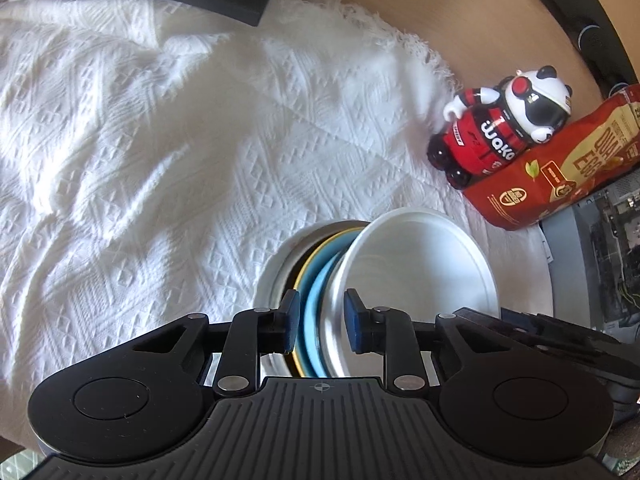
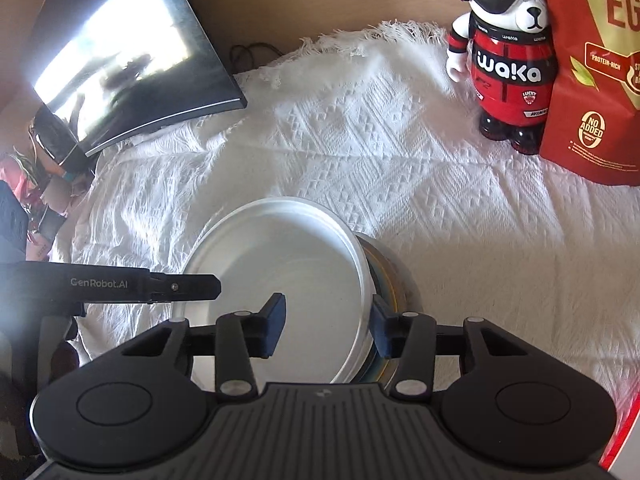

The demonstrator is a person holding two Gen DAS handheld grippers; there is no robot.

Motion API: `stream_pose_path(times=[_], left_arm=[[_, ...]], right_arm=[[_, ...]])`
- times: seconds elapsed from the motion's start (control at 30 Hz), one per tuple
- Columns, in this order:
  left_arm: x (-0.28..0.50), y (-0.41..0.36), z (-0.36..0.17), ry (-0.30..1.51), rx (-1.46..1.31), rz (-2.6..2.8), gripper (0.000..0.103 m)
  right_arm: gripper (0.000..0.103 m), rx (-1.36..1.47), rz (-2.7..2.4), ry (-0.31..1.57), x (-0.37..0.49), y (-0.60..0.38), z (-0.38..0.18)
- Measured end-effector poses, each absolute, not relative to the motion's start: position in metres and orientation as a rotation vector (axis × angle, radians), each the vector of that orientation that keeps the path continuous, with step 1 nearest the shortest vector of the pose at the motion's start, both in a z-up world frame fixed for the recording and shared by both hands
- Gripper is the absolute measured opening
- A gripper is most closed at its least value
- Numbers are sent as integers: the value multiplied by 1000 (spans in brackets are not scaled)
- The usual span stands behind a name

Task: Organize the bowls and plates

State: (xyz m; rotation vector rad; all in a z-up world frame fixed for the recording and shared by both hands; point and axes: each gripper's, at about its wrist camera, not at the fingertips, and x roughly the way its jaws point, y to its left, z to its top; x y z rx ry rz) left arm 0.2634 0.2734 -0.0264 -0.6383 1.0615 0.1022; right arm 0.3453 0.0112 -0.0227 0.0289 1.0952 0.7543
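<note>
Bowls nested on edge sit on the white cloth near its front edge, white bowl empty. Left gripper straddles the blue and white rims, contact unclear. Right gripper clasps the white bowl's wall. Toward the monitor the cloth lies bare; panda figure and red pouch stand at the far right corner.

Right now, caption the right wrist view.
Right gripper straddling white bowl's rim atop stacked dishes on white cloth.
</note>
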Motion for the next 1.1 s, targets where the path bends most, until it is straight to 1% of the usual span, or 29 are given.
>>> stream_pose_path(times=[0.17,0.3,0.47,0.6,0.7,0.73,0.8,0.9,1.1], left_arm=[[254,281,-20,1030,-690,94,26],[251,279,-11,1010,-677,93,26],[247,281,-15,1023,-678,129,26],[249,279,-18,1039,-709,95,26],[258,271,-12,1029,-702,57,26],[261,268,-8,1022,-689,52,29],[265,264,-1,1007,-662,56,28],[268,264,2,1004,-665,44,27],[266,265,-13,1052,-644,80,26]], right_arm=[[45,34,772,1094,343,9,-21],[45,15,777,1063,340,11,-14],[45,14,757,1042,343,9,-11],[45,-6,725,1052,348,10,-20],[42,-6,701,1071,353,11,-28],[41,11,708,1081,355,11,-30],[40,50,734,1096,357,12,-29],[40,29,713,1081,358,16,-28],[40,47,715,1114,359,10,-36]])
